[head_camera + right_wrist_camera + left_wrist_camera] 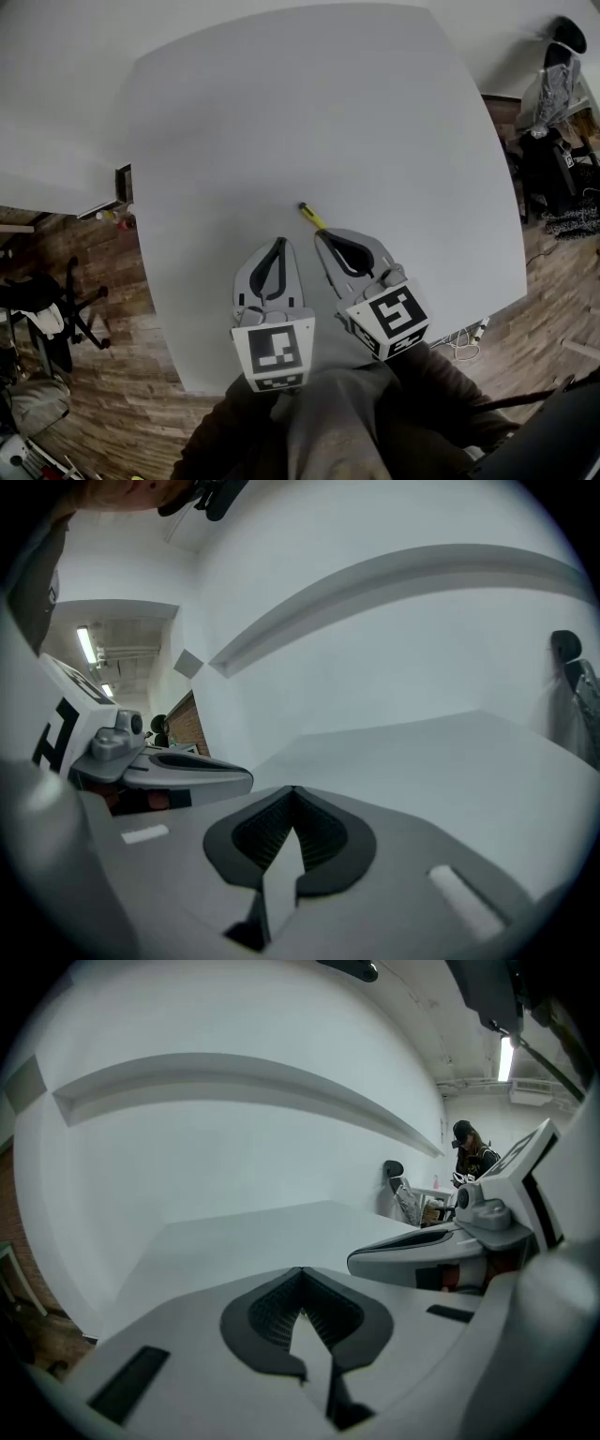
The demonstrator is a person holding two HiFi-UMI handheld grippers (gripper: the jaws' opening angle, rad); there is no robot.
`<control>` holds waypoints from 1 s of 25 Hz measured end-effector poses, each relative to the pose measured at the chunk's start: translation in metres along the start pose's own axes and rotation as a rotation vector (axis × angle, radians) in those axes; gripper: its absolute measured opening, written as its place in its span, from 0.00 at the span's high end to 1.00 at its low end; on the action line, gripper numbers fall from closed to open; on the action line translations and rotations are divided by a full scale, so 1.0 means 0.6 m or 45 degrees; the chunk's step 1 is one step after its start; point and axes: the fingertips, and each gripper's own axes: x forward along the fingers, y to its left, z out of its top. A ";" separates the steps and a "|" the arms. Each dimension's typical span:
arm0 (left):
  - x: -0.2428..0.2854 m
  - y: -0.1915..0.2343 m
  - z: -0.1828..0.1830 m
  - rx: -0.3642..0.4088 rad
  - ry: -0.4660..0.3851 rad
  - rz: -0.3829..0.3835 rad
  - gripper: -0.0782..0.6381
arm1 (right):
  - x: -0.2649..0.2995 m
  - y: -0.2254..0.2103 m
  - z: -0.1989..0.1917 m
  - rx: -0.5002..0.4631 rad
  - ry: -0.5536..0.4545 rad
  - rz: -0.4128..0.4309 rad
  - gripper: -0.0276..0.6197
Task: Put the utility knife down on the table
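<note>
Head view: white surface [309,112], bare but for one item. Item: utility knife [312,216], yellow body with a dark far end, lying at a slant near the surface's middle, just beyond the tip of the right claw [320,234]; whether the tip touches it cannot be told from here. Right gripper view: that claw's jaws are closed tip to tip, with nothing between the ribbed pads and no knife in sight past them, so the knife is judged to be lying free on the surface. Left claw [278,242]: beside the right one and apart from the knife; the left gripper view shows its jaws pressed together and empty. Step in hand, as judged: the set-down looks complete, with release made. Next move calls only for drawing the right claw back clear of the knife without nudging it.
</note>
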 end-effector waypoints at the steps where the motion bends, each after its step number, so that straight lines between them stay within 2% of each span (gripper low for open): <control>1: -0.012 0.002 0.004 0.002 -0.016 0.000 0.89 | -0.006 0.010 0.007 -0.011 -0.015 -0.004 0.95; 13: -0.102 -0.015 0.056 0.063 -0.176 -0.048 0.89 | -0.075 0.085 0.078 -0.138 -0.131 -0.045 0.95; 25: -0.147 -0.054 0.068 0.106 -0.225 -0.074 0.89 | -0.126 0.116 0.084 -0.193 -0.165 -0.048 0.96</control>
